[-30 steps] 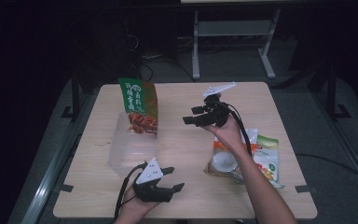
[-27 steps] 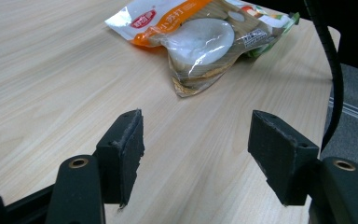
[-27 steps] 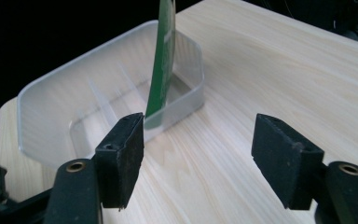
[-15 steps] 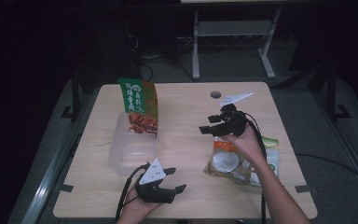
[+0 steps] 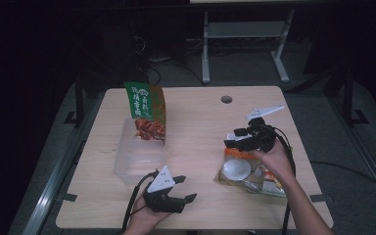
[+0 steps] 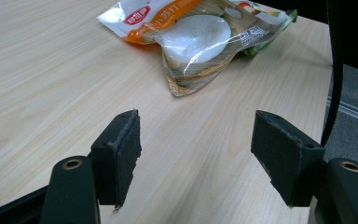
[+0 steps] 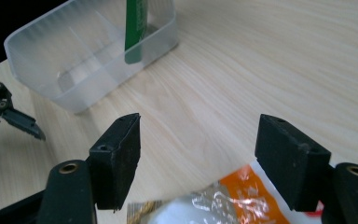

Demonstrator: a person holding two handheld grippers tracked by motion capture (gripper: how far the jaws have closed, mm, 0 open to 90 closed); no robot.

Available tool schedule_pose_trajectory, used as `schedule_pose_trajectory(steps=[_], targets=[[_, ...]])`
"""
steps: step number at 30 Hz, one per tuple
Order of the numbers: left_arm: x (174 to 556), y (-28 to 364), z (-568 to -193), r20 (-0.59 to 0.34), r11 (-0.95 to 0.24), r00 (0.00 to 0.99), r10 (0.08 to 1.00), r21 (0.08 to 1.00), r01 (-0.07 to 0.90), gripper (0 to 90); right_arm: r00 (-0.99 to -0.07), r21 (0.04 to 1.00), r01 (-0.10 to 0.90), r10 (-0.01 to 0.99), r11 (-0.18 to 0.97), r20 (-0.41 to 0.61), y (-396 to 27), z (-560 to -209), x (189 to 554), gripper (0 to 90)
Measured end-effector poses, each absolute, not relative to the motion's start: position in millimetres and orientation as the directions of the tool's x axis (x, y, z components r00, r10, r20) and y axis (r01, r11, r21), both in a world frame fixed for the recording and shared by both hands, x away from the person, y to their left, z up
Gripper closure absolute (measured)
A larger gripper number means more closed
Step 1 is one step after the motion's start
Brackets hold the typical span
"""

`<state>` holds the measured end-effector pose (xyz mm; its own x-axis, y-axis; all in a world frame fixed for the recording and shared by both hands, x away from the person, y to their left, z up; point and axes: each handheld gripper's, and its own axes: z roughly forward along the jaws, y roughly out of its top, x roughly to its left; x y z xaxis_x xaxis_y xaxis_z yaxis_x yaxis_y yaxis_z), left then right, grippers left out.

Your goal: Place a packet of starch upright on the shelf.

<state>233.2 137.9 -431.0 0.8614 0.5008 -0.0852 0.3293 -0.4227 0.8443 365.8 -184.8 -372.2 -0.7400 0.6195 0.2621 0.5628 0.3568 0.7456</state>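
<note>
Jaws of the right hand-held gripper [image 5: 238,137] have just been opening and stand wide with nothing between them, hovering over the top edge of the snack bag [image 5: 247,171]. This bag lies flat on the worktop [image 5: 196,122], near its right edge, long axis slanting toward the near right corner. The left hand-held gripper [image 5: 185,189], also wide and empty, points at it.

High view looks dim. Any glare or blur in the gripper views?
High view: dark surround, only the table lit, picture soft. Left gripper view: white glare on the clear snack bag, jaws sharp. Right gripper view: the bag's orange edge is blurred close up; clear plastic bin reads fine.
</note>
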Motion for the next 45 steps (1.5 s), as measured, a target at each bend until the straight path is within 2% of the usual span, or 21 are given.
schedule_pose_trajectory(steps=[14, 36, 45], targets=[[235, 134, -434, -0.102, -0.405, 0.858, 0.504, 0.849, 0.339, 30.7, -0.690, 0.717, 0.617, 0.661, 0.325, 0.295, -214, -388, 353, 26.4], [235, 120, -438, -0.097, -0.424, 0.864, 0.494, 0.841, 0.337, 29.3, -0.563, 0.651, 0.707, 0.778, 0.276, 0.281, -271, -413, 332, 26.4], [240, 114, -437, -0.095, -0.430, 0.866, 0.491, 0.838, 0.336, 28.3, -0.509, 0.622, 0.748, 0.799, 0.229, 0.319, -284, -424, 333, 27.4]])
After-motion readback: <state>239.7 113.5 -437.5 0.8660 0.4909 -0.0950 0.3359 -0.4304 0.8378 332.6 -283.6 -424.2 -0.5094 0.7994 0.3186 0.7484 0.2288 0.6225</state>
